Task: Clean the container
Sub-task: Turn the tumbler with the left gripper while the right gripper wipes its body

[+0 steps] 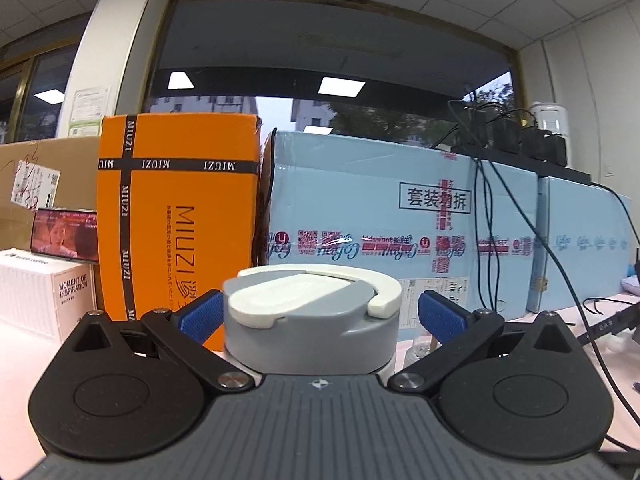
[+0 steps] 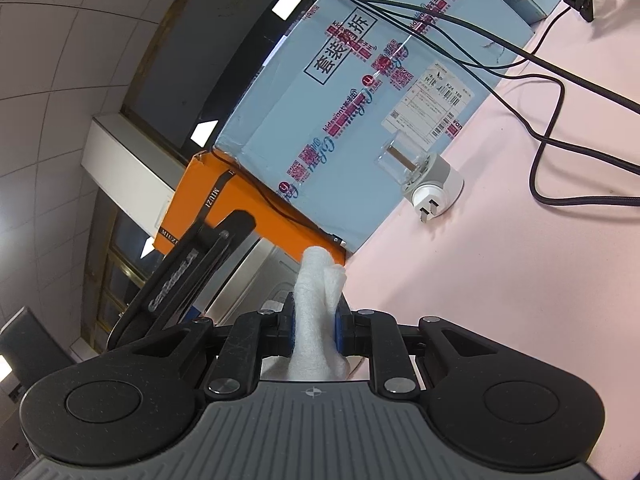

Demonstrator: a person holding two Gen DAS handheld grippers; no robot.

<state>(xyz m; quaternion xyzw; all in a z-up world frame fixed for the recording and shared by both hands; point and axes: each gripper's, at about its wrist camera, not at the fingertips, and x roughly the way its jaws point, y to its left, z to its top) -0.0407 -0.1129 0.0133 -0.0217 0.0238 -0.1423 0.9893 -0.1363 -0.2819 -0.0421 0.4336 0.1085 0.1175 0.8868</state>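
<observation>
Left wrist view: grey-and-white lidded container sits between the spread blue pads of the left gripper, untouched. Right gripper clamps a white fibrous cloth.

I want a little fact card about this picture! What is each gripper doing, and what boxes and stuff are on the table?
left gripper: open, blue pads either side of the grey-lidded container, not touching
container lid: grey with a white handle folded flat on top
right gripper: shut on a white fuzzy cloth
table: pink tabletop
boxes at back: orange MIUZI carton, light blue carton
other things: white plug-in device with a clear dome, black cables
cleaning: cloth not yet on the container
</observation>
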